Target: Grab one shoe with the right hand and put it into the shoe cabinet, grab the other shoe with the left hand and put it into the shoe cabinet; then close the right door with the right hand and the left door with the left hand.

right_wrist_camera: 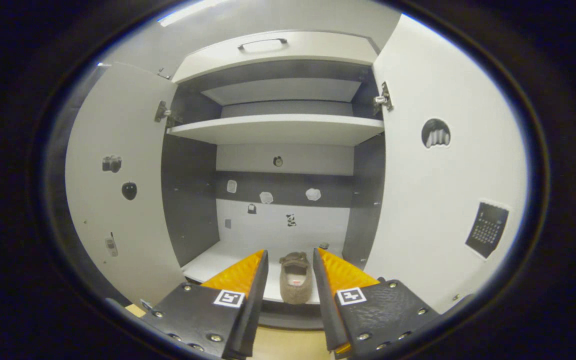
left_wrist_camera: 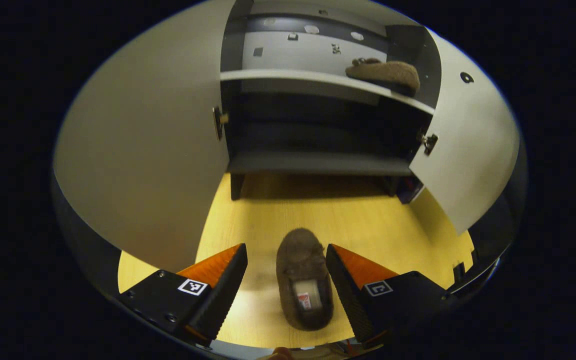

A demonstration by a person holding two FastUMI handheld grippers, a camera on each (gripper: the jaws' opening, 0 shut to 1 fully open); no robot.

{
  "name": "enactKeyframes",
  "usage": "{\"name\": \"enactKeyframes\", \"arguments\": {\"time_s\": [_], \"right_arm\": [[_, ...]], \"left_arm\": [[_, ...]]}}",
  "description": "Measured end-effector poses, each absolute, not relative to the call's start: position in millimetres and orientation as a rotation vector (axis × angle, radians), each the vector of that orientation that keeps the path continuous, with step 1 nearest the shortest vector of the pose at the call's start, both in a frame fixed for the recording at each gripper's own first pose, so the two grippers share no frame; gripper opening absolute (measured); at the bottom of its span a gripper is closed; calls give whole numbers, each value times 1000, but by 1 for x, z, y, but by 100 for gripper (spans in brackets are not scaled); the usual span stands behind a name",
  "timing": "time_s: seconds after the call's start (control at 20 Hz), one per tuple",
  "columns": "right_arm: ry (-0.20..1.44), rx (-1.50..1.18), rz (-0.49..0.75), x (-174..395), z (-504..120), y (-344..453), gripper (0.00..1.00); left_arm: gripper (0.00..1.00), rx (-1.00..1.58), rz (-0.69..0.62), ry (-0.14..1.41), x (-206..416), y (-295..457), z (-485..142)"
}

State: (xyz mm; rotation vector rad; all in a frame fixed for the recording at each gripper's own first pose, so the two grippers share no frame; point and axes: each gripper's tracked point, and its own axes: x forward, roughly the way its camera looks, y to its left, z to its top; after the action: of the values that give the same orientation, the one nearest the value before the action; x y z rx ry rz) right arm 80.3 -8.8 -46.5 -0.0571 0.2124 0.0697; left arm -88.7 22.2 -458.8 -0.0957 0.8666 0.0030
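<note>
- My left gripper (left_wrist_camera: 286,270) hangs over the wooden floor (left_wrist_camera: 368,220), fingers spread wide, with the shoe on the floor (left_wrist_camera: 304,280) sitting in the gap. Neither finger seems to touch it, though the bottom edge cuts off the heel area, so contact down there is hard to judge.
- That shoe is a bit blurry; there's a small label inside it that I can't make out.
- From the left gripper view, the shoe cabinet (left_wrist_camera: 318,162) stands ahead with both doors swung open, and the shoe on the shelf (left_wrist_camera: 384,74) sits toward the right end of the white shelf (left_wrist_camera: 288,76).
- The lower compartment is dark, so I can't tell what's in there.
- My right gripper (right_wrist_camera: 290,270) points into the cabinet, fingers apart and holding nothing; the shelved shoe (right_wrist_camera: 295,284) shows between them, resting farther in on the shelf.
- Left door (right_wrist_camera: 118,200) and right door (right_wrist_camera: 443,200) have small stickers I can't really identify.
- A handle (right_wrist_camera: 263,44) shows on the panel above the cabinet.
</note>
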Motion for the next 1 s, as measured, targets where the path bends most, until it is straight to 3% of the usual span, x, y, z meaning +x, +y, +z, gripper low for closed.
{"name": "enactKeyframes", "arguments": {"time_s": [0.35, 0.7, 0.8, 0.95, 1.0], "right_arm": [[195, -41, 47, 71, -33, -21, 53], [221, -74, 40, 63, -39, -25, 50], [227, -85, 41, 62, -40, -27, 53], [228, -95, 41, 61, -41, -27, 53], [227, -95, 42, 61, -40, -27, 53]], "left_arm": [[98, -49, -53, 966, -105, 19, -533], [94, -115, 5, 1004, -78, 29, -574], [71, -150, -17, 1026, -76, 21, -580], [12, -91, 53, 1013, -71, 33, -580], [8, -82, 62, 1020, -71, 35, -577]]}}
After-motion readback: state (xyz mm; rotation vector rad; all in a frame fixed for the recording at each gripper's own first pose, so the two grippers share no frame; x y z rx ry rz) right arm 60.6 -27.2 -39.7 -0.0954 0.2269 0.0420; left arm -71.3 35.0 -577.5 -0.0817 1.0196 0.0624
